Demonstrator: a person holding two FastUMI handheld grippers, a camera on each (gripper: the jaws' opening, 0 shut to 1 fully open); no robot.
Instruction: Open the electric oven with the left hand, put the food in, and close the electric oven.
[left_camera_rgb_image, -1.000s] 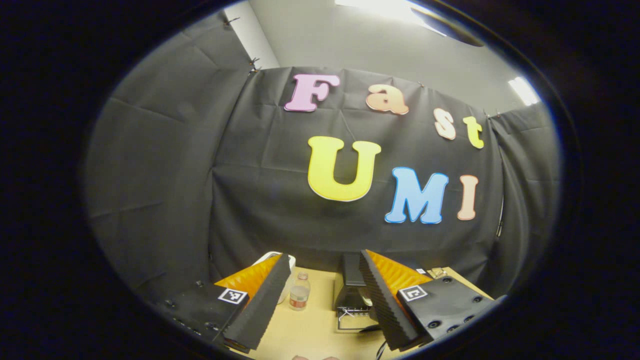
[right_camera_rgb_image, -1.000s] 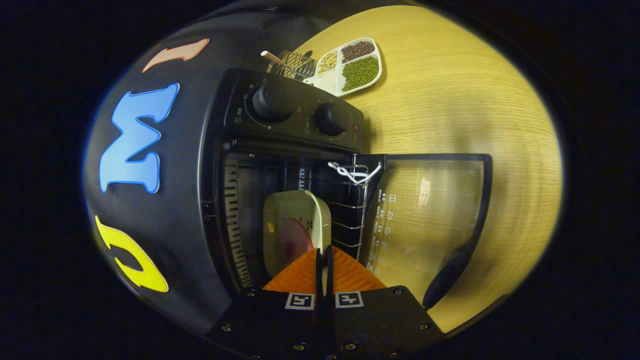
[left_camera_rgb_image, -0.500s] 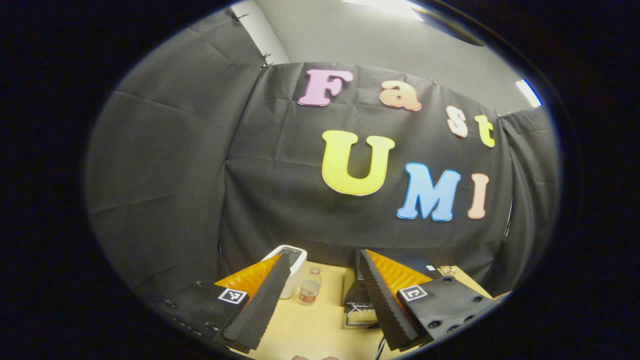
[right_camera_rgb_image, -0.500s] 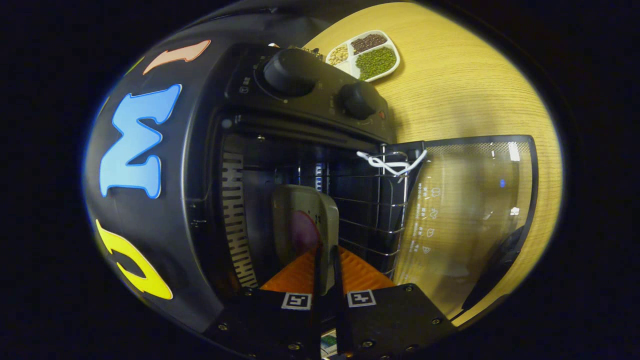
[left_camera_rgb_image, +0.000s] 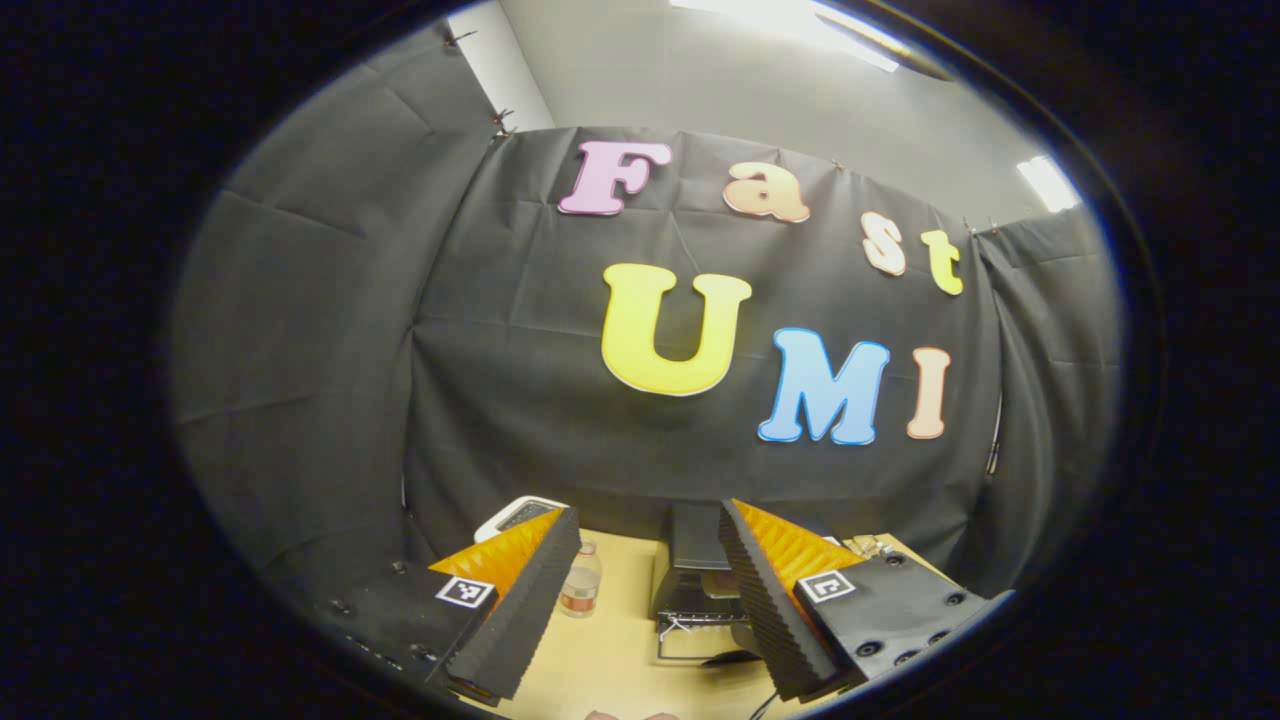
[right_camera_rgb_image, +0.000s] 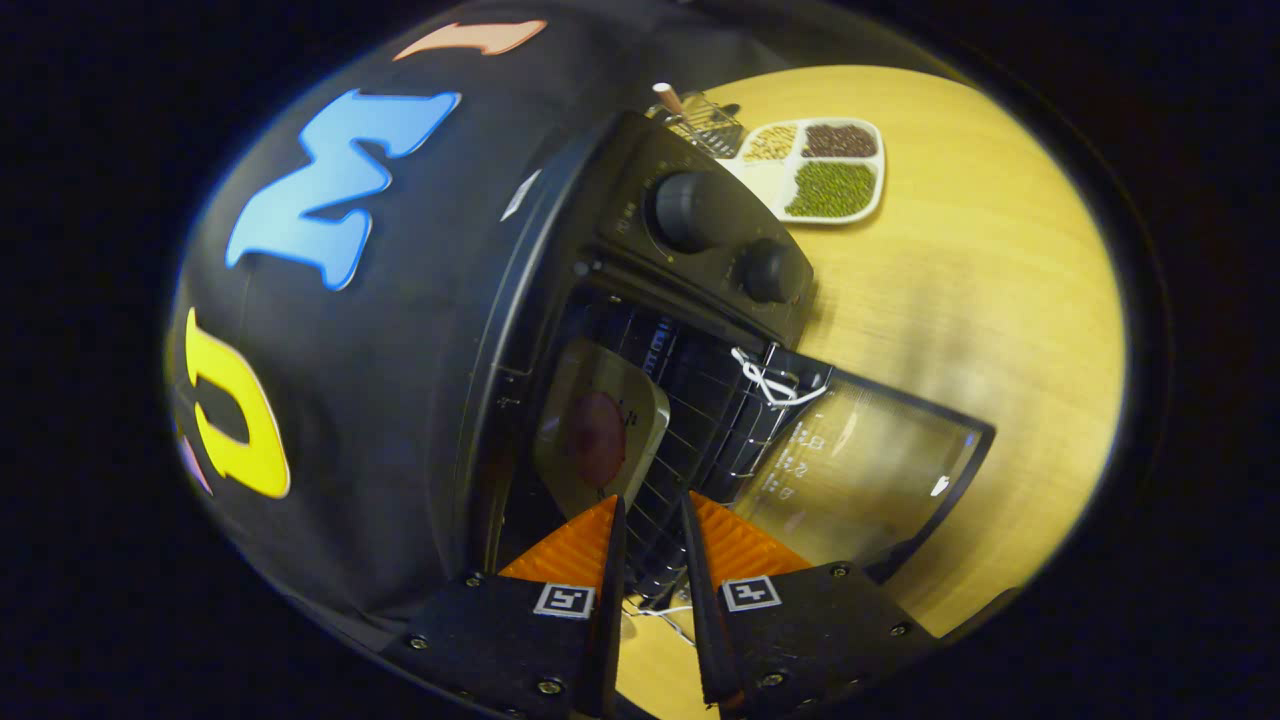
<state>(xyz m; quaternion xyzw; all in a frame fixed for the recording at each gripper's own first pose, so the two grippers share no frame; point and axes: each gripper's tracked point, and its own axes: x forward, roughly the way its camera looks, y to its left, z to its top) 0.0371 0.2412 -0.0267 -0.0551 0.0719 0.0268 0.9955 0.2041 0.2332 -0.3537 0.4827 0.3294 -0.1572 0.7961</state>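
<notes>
In the right gripper view the black electric oven lies tilted, with its glass door folded down flat. A pale dish with a dark red piece of food on it rests on the wire rack inside the oven. My right gripper is just outside the oven mouth, below the dish, open a little with nothing between its fingers. In the left gripper view my left gripper is held high and open, empty, with the oven small and far off between its fingers.
A white divided tray of beans and a wire basket stand on the wooden table beyond the oven. A small bottle and a white device sit to the oven's left.
My right gripper let go of the dish's rim, opened and drew back out of the oven; the dish stays on the rack. The left gripper only swayed slightly.
</notes>
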